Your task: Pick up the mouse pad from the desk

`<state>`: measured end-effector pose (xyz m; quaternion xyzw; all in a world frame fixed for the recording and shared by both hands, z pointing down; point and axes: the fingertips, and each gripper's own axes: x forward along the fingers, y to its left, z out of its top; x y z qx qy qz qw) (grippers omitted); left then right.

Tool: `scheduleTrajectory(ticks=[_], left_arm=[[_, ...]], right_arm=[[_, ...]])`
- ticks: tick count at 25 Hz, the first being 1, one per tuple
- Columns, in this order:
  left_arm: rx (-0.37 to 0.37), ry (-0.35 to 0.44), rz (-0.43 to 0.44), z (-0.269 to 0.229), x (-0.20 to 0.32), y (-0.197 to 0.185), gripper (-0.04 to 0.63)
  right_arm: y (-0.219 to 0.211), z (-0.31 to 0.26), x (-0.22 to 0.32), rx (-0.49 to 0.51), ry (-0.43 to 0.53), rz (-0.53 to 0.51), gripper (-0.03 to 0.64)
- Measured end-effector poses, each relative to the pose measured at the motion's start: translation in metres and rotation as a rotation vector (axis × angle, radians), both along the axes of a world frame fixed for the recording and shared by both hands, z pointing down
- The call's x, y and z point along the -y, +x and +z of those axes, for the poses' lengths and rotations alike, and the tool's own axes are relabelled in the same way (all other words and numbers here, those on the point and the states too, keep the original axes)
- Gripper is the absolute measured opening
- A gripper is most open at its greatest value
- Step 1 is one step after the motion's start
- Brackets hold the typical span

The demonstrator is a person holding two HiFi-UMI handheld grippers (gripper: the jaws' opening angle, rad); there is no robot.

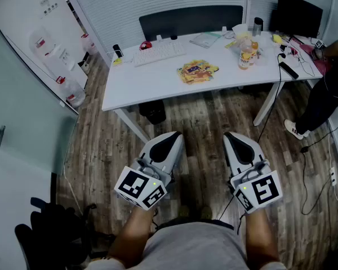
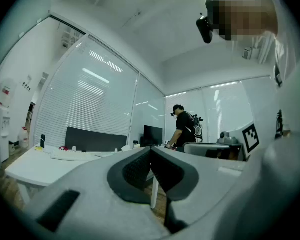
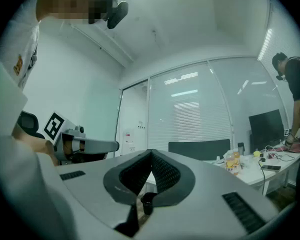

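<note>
On the white desk a flat yellow-orange patterned piece lies near the middle; it looks like the mouse pad, though I cannot be sure. My left gripper and right gripper are held low over the wooden floor, well short of the desk's front edge. Both point towards the desk. In the left gripper view the jaws of the gripper meet with nothing between them. The right gripper view shows the same for that gripper. Neither gripper view shows the pad.
A white keyboard, an orange bottle, cups and cables sit on the desk, with a monitor at the back right. A person stands at the desk's right end. A black chair is at my lower left.
</note>
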<state>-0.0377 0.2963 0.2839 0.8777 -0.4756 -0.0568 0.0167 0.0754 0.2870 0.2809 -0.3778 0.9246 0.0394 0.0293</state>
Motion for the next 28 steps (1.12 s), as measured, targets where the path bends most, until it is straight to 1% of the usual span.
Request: scheduleTrajectory(ticks=[7, 11, 18, 23, 28], left_arm=[[0.002, 0.001, -0.009, -0.001, 0.009, 0.01, 0.015], [0.0, 0.0, -0.021, 0.0, 0.013, 0.013, 0.015], [0.015, 0.005, -0.048, 0.003, 0.022, 0.028, 0.015], [0.027, -0.006, -0.069, 0.009, 0.027, 0.035, 0.015], [0.031, -0.006, -0.071, 0.008, 0.045, 0.04, 0.015]], right_arm=[[0.009, -0.002, 0.01, 0.007, 0.005, -0.008, 0.011], [0.014, -0.004, 0.013, 0.03, -0.002, -0.034, 0.012], [0.034, -0.004, 0.027, 0.046, 0.008, -0.052, 0.012], [0.045, 0.001, 0.034, 0.044, 0.006, -0.064, 0.012], [0.057, 0.002, 0.051, 0.044, 0.006, -0.059, 0.012]])
